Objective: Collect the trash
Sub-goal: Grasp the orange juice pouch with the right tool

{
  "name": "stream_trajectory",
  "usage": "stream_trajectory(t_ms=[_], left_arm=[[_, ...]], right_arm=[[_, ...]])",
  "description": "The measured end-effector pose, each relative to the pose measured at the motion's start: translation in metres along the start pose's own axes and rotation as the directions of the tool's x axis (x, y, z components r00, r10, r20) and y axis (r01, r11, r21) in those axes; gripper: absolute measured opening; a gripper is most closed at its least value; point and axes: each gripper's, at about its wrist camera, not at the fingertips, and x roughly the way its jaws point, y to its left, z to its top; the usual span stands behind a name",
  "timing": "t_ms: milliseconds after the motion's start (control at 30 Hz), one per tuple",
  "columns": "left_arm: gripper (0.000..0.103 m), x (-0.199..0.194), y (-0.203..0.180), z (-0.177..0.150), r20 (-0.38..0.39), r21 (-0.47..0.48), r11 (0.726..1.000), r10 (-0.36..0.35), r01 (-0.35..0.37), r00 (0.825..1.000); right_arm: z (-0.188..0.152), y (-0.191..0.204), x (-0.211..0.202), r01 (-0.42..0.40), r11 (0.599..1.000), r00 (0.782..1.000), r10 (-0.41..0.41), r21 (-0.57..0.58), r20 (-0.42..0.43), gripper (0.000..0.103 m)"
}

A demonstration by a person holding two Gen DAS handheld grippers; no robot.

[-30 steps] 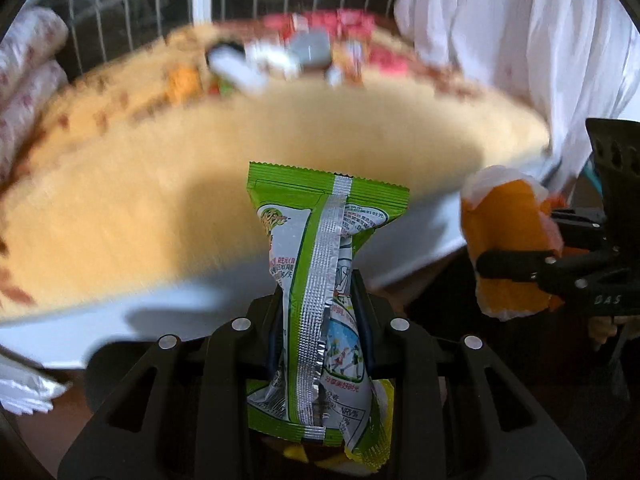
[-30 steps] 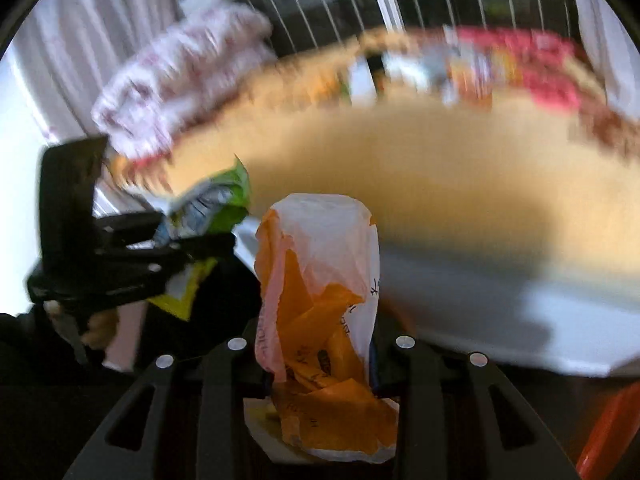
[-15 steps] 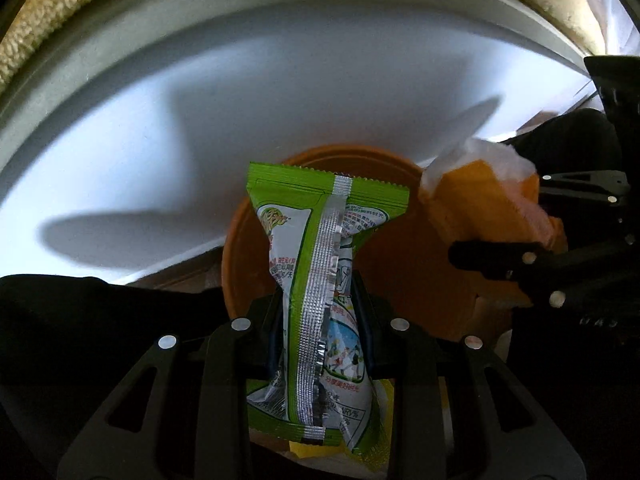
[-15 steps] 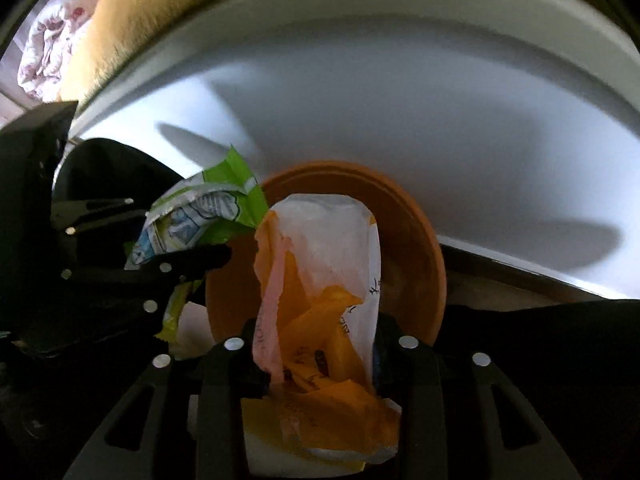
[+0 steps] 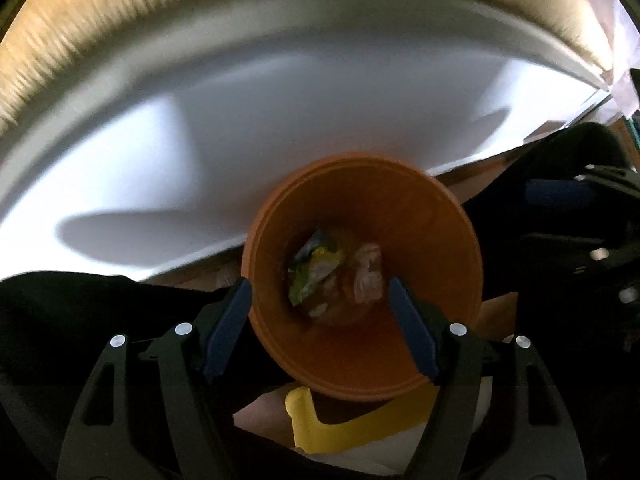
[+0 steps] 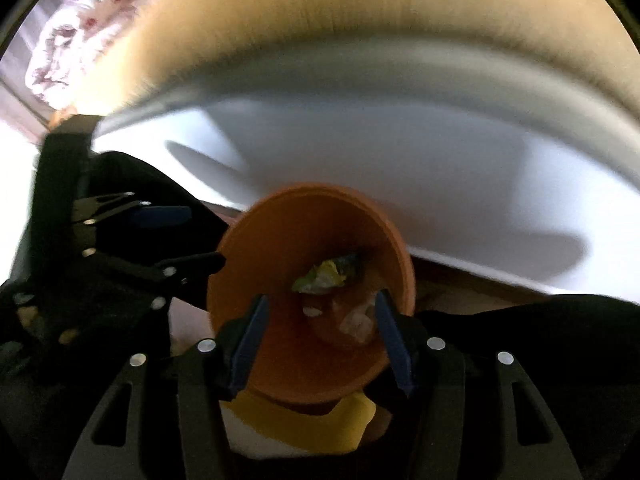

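An orange bin [image 5: 436, 256] [image 6: 256, 276] stands below both grippers, seen from above. At its bottom lie the green snack wrapper [image 5: 310, 270] [image 6: 326, 276] and the orange-and-white wrapper [image 5: 366, 274] [image 6: 356, 322]. My left gripper [image 5: 318, 300] hangs over the bin mouth, its jaws opening with nothing between its blue pads. My right gripper [image 6: 320, 312] is also above the bin, jaws opening and empty. In the right wrist view the left gripper [image 6: 168, 240] shows at the left; in the left wrist view the right gripper [image 5: 576, 216] shows at the far right.
A white table side [image 5: 240, 132] [image 6: 440, 184] with a tan top edge curves above the bin. A yellow plastic piece [image 5: 340, 428] [image 6: 304, 420] lies beneath the bin's near rim. A floral cloth [image 6: 76, 44] sits at the upper left.
Both grippers sank from the tabletop to over the orange bin. Each opened and let go: the green wrapper and the orange-and-white wrapper now lie inside the bin.
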Motion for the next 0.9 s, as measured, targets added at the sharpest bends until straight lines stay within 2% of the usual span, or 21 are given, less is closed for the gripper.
stream_trajectory(t_ms=[33, 100, 200, 333, 367, 467, 533, 600, 633, 700, 733, 833, 900], left_arm=[[0.070, -0.007, 0.000, 0.000, 0.018, 0.007, 1.000, 0.000, -0.001, 1.000], [0.070, -0.035, -0.004, 0.001, 0.081, 0.030, 0.999, 0.009, -0.011, 0.997], [0.070, -0.077, -0.004, 0.009, 0.196, 0.040, 0.999, -0.001, -0.007, 0.981], [0.074, -0.128, -0.004, 0.022, 0.344, 0.042, 0.999, -0.012, -0.002, 0.939], [0.076, -0.143, -0.004, 0.026, 0.396, 0.037, 0.999, 0.009, -0.026, 0.918], [0.078, -0.162, -0.002, 0.041, 0.479, 0.014, 0.997, 0.055, -0.070, 0.876], [0.079, -0.169, -0.004, 0.050, 0.510, -0.015, 0.995, 0.095, -0.102, 0.855], [0.079, -0.168, 0.002, 0.064, 0.523, -0.047, 0.993, 0.118, -0.110, 0.844], [0.079, -0.167, 0.005, 0.069, 0.525, -0.066, 0.992, 0.129, -0.112, 0.841], [0.079, -0.162, 0.012, 0.077, 0.530, -0.102, 0.989, 0.147, -0.110, 0.835], [0.079, -0.159, 0.014, 0.081, 0.529, -0.120, 0.986, 0.161, -0.115, 0.833], [0.079, -0.151, 0.022, 0.089, 0.517, -0.174, 0.975, 0.211, -0.139, 0.829], [0.079, -0.149, 0.027, 0.088, 0.512, -0.197, 0.972, 0.212, -0.127, 0.833]], right_arm=[[0.014, 0.005, -0.008, -0.012, 1.000, 1.000, 0.012, -0.007, 0.013, 0.055], [0.020, 0.004, -0.046, -0.036, 0.999, 0.997, 0.039, -0.033, 0.072, 0.055], [0.044, -0.003, -0.096, -0.038, 0.998, 0.985, 0.046, -0.049, 0.167, 0.055], [0.088, -0.030, -0.143, -0.091, 0.995, 0.958, 0.077, 0.039, 0.276, 0.057], [0.106, -0.035, -0.152, -0.105, 0.992, 0.949, 0.077, 0.076, 0.306, 0.057], [0.149, -0.040, -0.163, -0.090, 0.988, 0.927, 0.037, 0.127, 0.374, 0.057], [0.171, -0.041, -0.167, -0.082, 0.986, 0.918, 0.017, 0.148, 0.396, 0.057], [0.201, -0.050, -0.170, -0.083, 0.980, 0.913, 0.002, 0.179, 0.408, 0.064], [0.220, -0.057, -0.171, -0.065, 0.975, 0.911, -0.030, 0.215, 0.411, 0.066], [0.246, -0.069, -0.167, -0.036, 0.962, 0.912, -0.079, 0.272, 0.403, 0.067], [0.265, -0.078, -0.161, -0.029, 0.949, 0.917, -0.100, 0.314, 0.386, 0.067], [0.295, -0.105, -0.146, -0.015, 0.906, 0.934, -0.139, 0.423, 0.330, 0.067], [0.312, -0.125, -0.127, -0.005, 0.856, 0.950, -0.157, 0.516, 0.270, 0.067]])
